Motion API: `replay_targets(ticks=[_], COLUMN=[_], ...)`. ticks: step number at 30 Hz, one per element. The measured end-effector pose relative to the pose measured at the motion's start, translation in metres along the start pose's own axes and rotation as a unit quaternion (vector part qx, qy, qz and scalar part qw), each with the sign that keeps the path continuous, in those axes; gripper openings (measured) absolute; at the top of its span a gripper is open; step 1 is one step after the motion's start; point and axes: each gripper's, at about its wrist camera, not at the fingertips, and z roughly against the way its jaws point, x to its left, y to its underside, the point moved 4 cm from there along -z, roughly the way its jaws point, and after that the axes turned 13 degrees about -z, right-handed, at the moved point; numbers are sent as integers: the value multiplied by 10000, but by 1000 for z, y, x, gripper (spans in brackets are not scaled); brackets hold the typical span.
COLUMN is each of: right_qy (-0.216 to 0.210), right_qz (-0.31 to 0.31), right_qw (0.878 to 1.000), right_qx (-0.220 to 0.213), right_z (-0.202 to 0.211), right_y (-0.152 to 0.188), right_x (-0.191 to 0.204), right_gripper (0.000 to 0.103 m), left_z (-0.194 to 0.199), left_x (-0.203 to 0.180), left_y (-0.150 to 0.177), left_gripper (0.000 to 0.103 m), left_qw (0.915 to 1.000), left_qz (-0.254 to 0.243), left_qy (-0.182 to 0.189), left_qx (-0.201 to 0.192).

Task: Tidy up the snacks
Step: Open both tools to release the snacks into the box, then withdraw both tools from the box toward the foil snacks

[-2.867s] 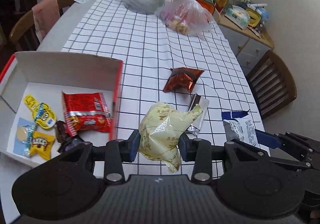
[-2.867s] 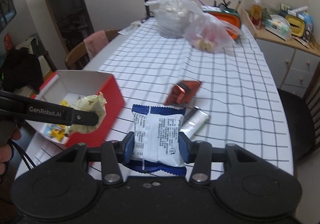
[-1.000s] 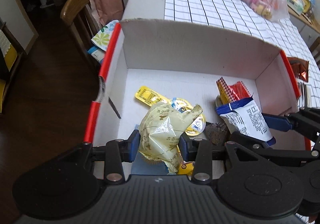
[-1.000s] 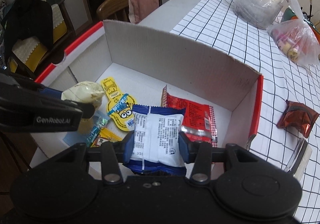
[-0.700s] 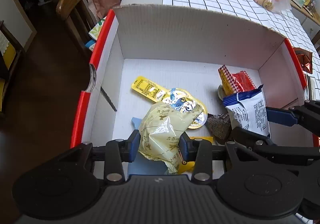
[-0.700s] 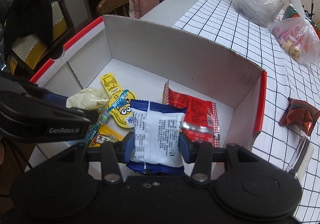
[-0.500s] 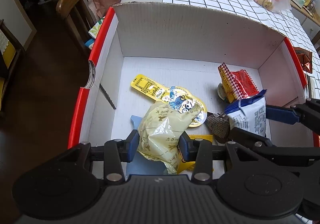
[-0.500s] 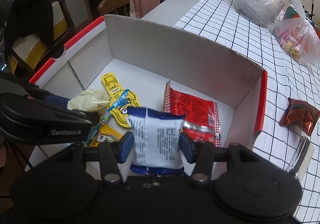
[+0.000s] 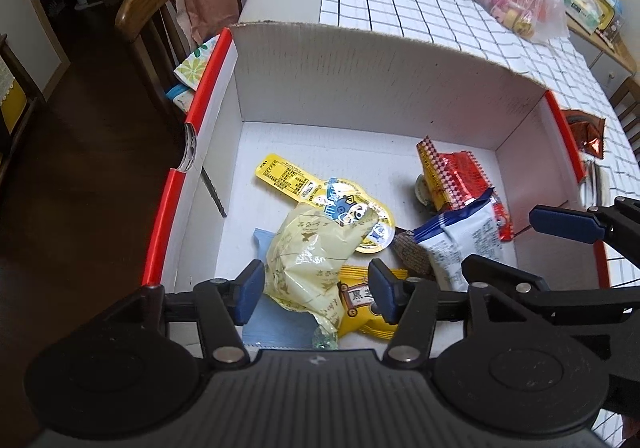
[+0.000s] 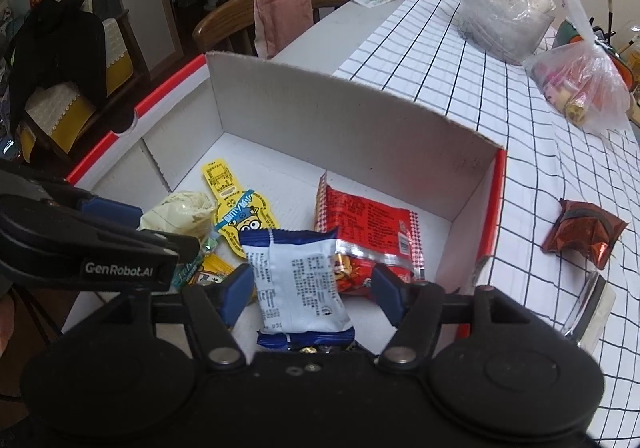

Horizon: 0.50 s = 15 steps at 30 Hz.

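On the table's white cloth with black grid lines (image 10: pixel 480 60) stands your white cardboard box with red rims (image 9: pixel 360 76). Your left gripper (image 9: pixel 316 284) hangs over it with jaws spread; the pale yellow crinkled snack bag (image 9: pixel 308 260) lies loose between them on the pile. Your right gripper (image 10: pixel 312 284) is likewise spread, the blue-and-white packet (image 10: pixel 300 280) lying free between its pads, overlapping the red packet (image 10: pixel 368 228).

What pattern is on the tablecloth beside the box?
White tablecloth with a black grid of squares, clearest in the right wrist view.
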Motion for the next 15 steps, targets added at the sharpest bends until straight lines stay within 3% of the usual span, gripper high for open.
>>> replay_targets(ticks=[3, 6, 15], right_qy=[-73, -134, -297], right_qz=[-25, -42, -9], right_qw=[9999, 9998, 9987], right_qx=[-68, -147, -403], right_z=[10, 19, 48], right_y=[-1, -2, -3], right_x=[-2, -5, -10], right_gripper=[69, 79, 85], left_z=[8, 17, 49], left_x=[0, 0, -10], left_y=[1, 1, -2], left_gripper=[66, 70, 81], left_qw=[9999, 9997, 9977], left_qz=[41, 82, 77], left_qy=[25, 61, 175], left_qx=[-99, -212, -653])
